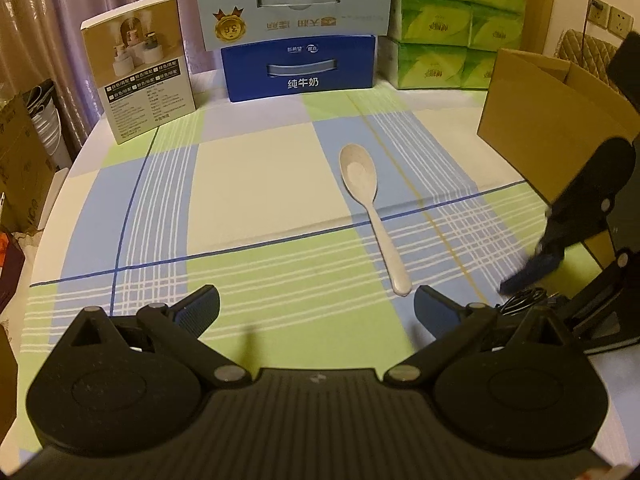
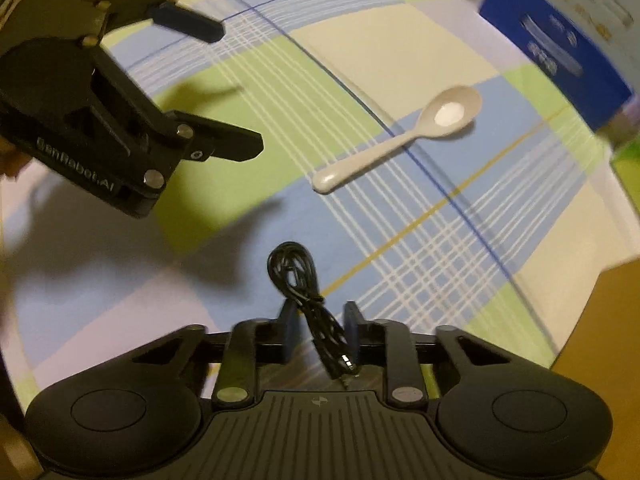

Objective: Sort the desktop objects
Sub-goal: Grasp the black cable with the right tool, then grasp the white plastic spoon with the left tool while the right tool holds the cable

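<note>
The right gripper (image 2: 320, 330) pinches a bundled black cable (image 2: 308, 292) between its two blue pads, the coil sticking forward past the fingertips and the plug end lying back toward the gripper body. In the left wrist view the same gripper shows at the right edge, blurred, with a bit of the cable (image 1: 524, 296) beneath its fingers.

The left gripper (image 1: 316, 308) hangs over the desk (image 1: 248, 184) with its fingers spread wide and nothing between them. In the right wrist view it sits at upper left, its two fingers well apart above the checked cloth.

Just beyond the left gripper's right finger lies a pale spoon (image 1: 372, 208) — bowl up and pointing away, the handle tip near that finger but not touching it. From the right wrist view the spoon (image 2: 404, 136) lies flat on the cloth, well apart from the held cable.

An open cardboard box (image 1: 532, 128) stands at the right side of the desk, near the right gripper. At the far edge stand a blue milk carton (image 1: 298, 68) with a lighter carton (image 1: 294, 0) stacked upside down on it, green tissue packs (image 1: 456, 28) to their right, and a product box (image 1: 138, 68) to the left — upright, its printed face toward the camera.
</note>
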`<state>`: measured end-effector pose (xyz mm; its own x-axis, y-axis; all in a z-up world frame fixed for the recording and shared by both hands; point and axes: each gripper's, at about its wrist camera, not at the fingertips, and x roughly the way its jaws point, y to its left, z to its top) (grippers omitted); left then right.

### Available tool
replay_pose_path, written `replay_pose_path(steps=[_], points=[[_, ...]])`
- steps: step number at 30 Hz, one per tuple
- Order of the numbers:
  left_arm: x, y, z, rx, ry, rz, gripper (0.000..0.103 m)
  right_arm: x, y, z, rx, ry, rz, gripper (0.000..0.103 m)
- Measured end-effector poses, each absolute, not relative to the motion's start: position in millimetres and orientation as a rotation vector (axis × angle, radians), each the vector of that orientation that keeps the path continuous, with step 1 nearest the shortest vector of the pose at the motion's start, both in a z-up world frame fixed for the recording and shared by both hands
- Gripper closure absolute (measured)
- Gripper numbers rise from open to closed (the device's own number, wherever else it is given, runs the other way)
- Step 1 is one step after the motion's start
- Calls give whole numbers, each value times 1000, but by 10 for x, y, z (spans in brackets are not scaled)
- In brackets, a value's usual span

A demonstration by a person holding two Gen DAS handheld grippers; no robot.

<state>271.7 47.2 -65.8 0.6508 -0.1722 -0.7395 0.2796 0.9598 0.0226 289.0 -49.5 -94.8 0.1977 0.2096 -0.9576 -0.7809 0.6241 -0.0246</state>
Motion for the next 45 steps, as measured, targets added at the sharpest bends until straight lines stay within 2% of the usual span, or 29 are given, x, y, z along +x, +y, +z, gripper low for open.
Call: replay_pose_path(steps=[2,8,13,19,25,27,30,41,43,45], points=[[2715,474,-652,131,824,-257,1,2869,-512,-943,-542,1184,726,90],[2716,492,-650,107,829,-259,2,2846,-695,-829,-314,1151,568,90],[2767,463,-669,101,825,-268,9,2870,-979,-692,-13,1038,377,90],[2923,380,-707,70,789,-285,17,2899,-1093,-732,162,917,226,90],[3119,232,-869,80,810,-323,38,3060,-1190,-683,157,848,168,90],[3183,193,-928,66,814,-335,54,3109,-1253,-782,175,865,162,90],[3267,137,-983,54,809,-342,62,3190,-1292,-852,195,877,162,90],[3465,-111,-1059,87,811,-352,67,3291,-1302,-963,216,888,176,90],[3478,-102,-1055,77,809,-342,72,3295,-1314,-969,216,888,173,90],[3486,-66,-1052,75,815,-324,91,3300,-1323,-970,219,888,170,90]])
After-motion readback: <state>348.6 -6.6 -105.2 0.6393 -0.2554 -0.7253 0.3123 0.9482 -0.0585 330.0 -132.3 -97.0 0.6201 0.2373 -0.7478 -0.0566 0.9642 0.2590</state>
